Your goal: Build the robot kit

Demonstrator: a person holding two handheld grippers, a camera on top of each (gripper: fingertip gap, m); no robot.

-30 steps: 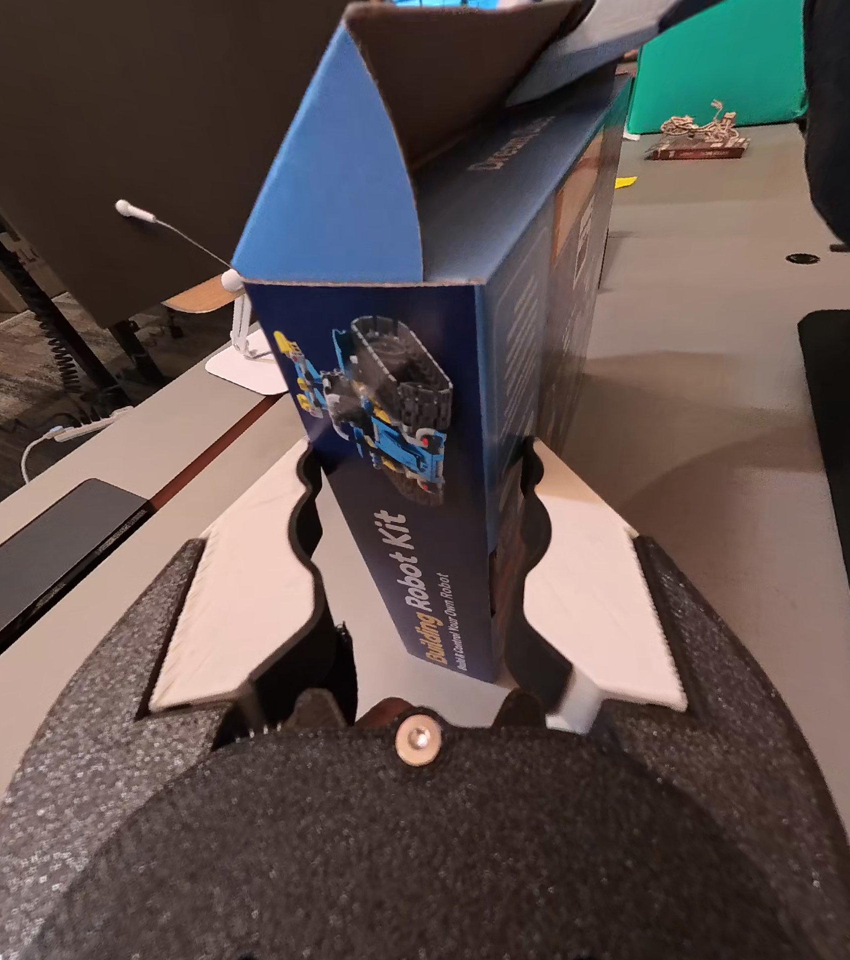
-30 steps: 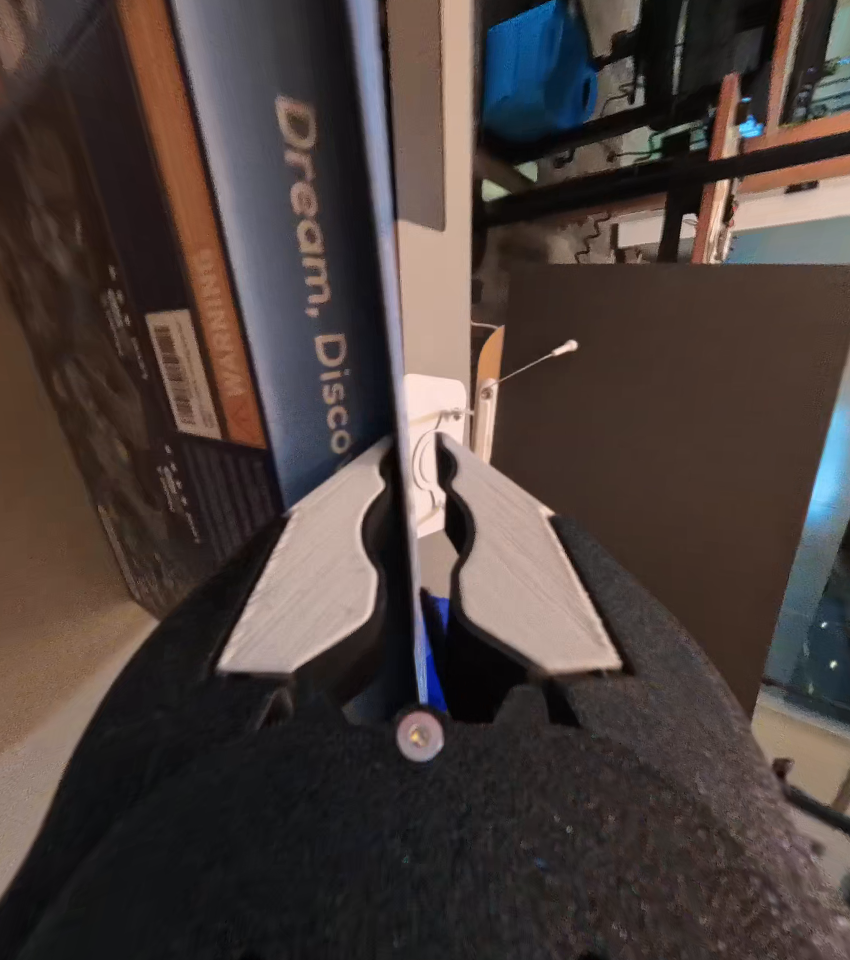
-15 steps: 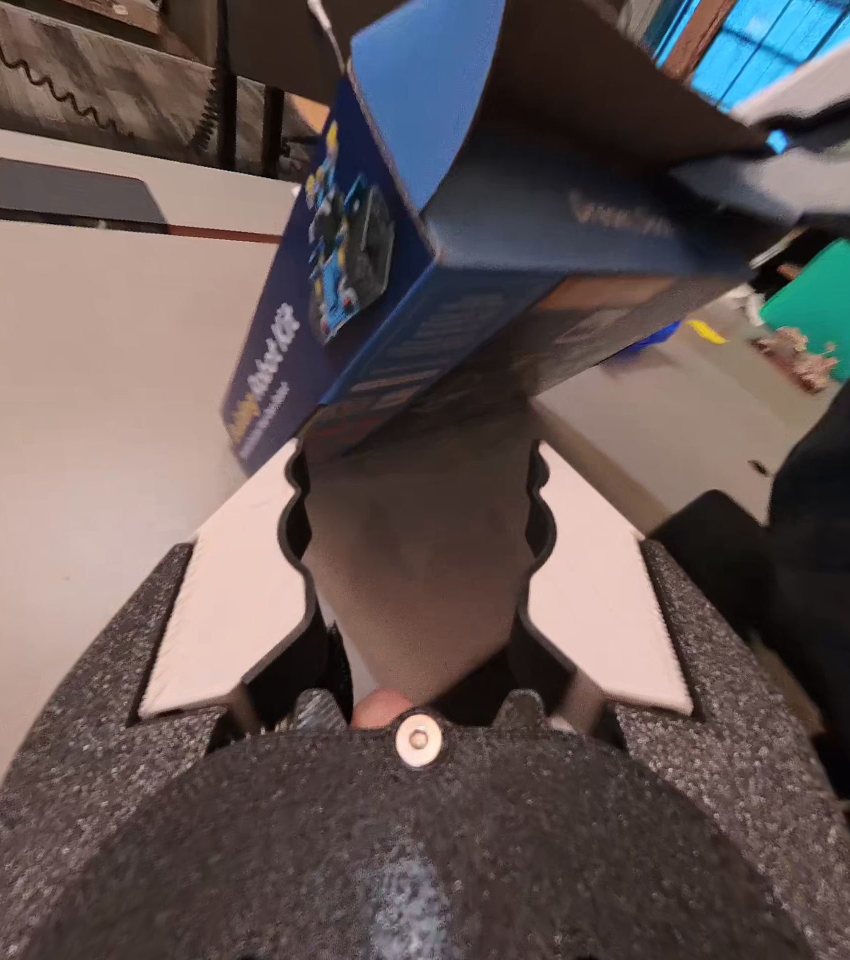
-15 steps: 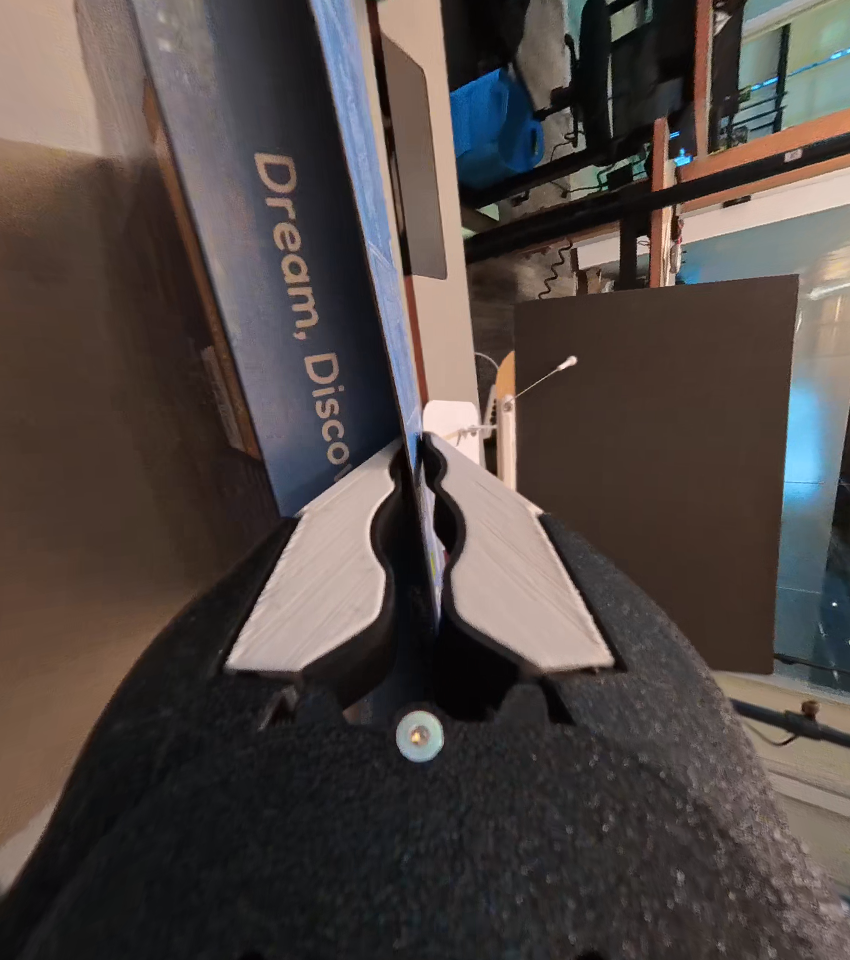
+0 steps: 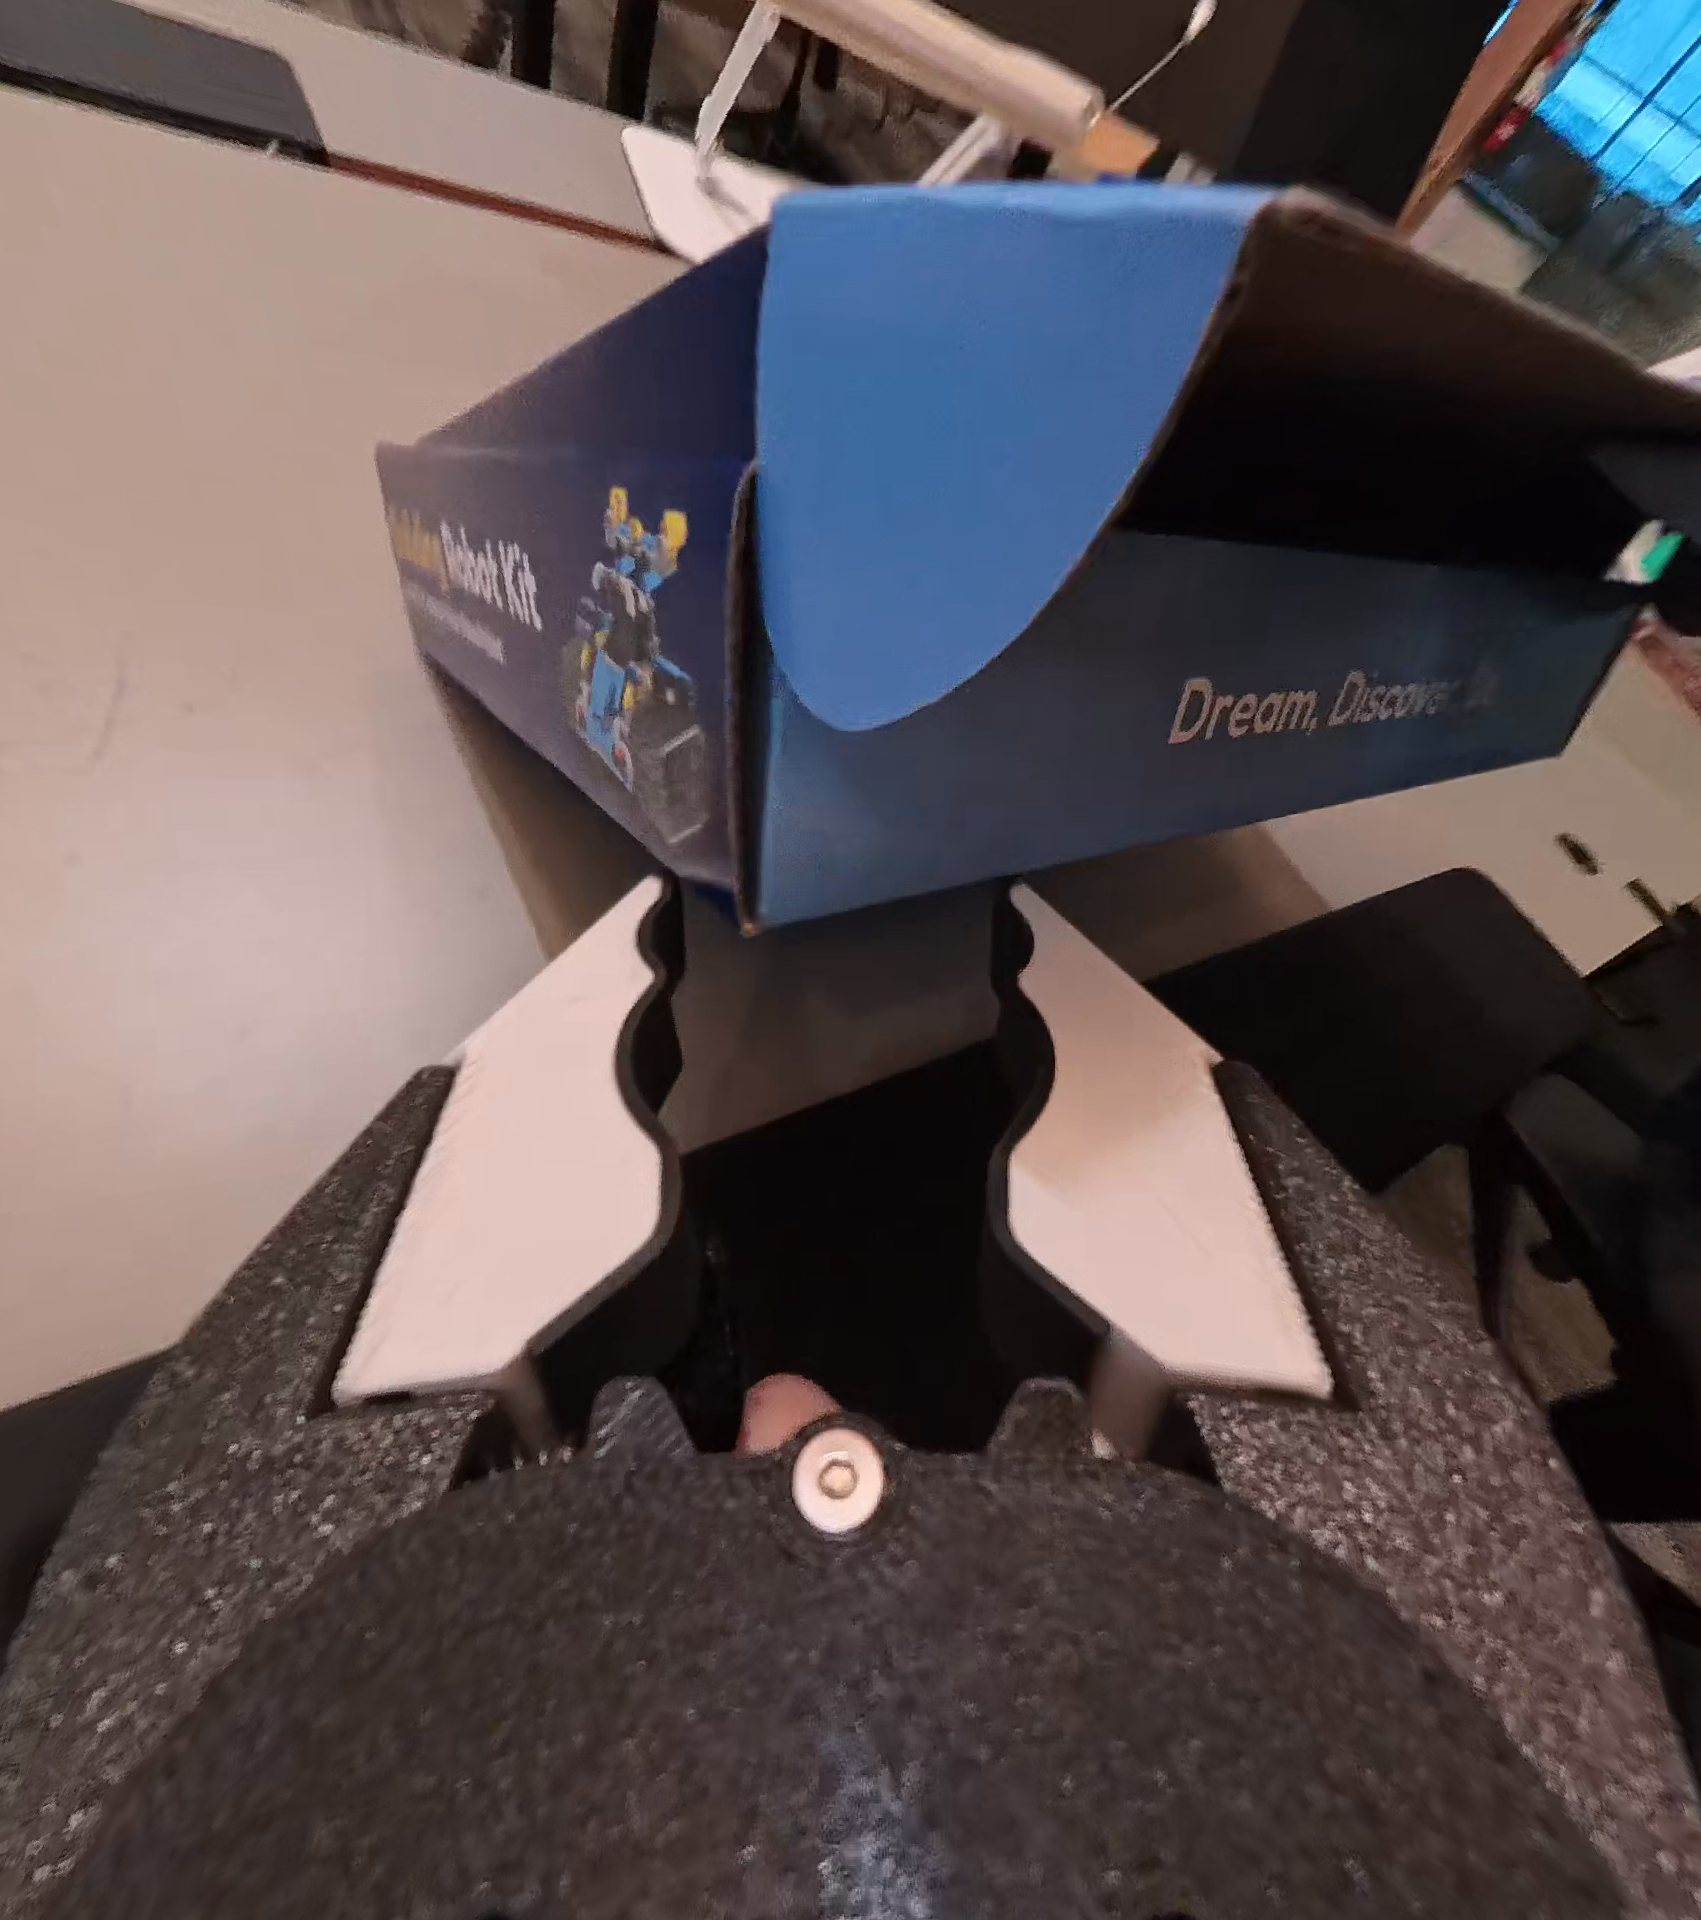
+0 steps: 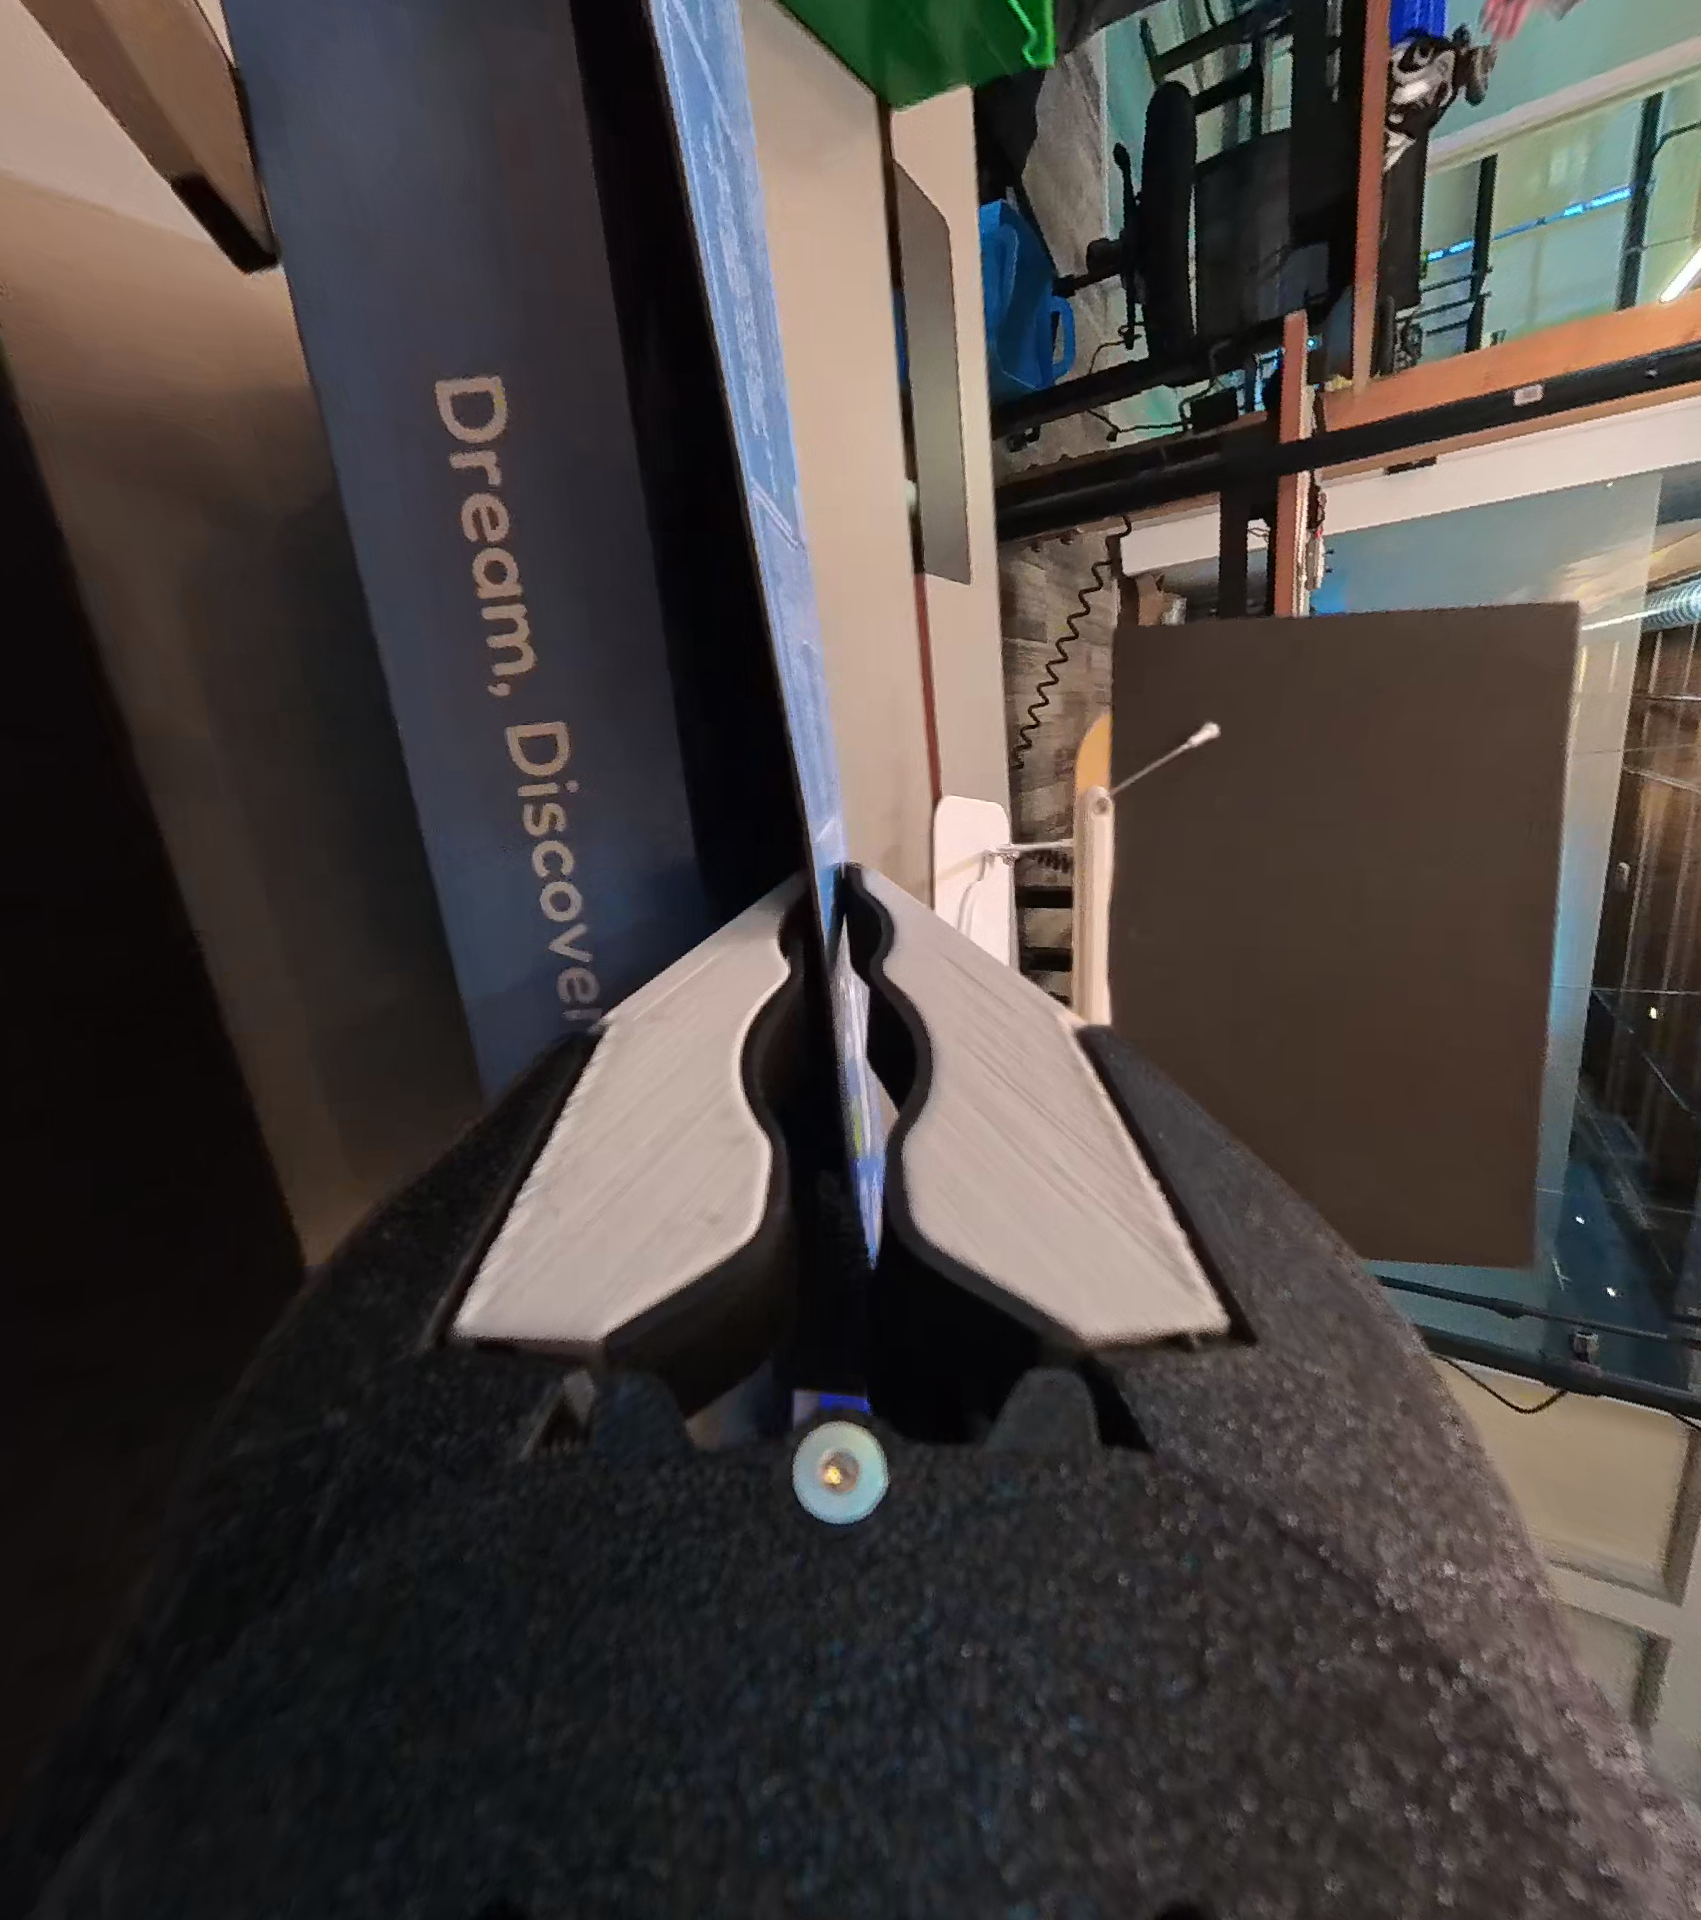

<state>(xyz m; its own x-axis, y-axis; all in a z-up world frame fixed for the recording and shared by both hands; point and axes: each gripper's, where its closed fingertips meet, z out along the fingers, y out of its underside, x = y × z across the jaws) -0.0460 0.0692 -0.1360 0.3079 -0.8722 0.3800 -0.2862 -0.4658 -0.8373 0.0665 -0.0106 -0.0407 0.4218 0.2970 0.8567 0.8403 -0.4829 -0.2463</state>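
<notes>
The right gripper pinches the lid flap of a blue kit box above the desk; the left gripper gapes empty beneath. The thin flap could tear or slip free.

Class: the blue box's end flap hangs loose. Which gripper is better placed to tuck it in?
Probably the left gripper: open and empty, just below the loose flap. The right gripper is shut on the lid panel of the blue box.
</notes>
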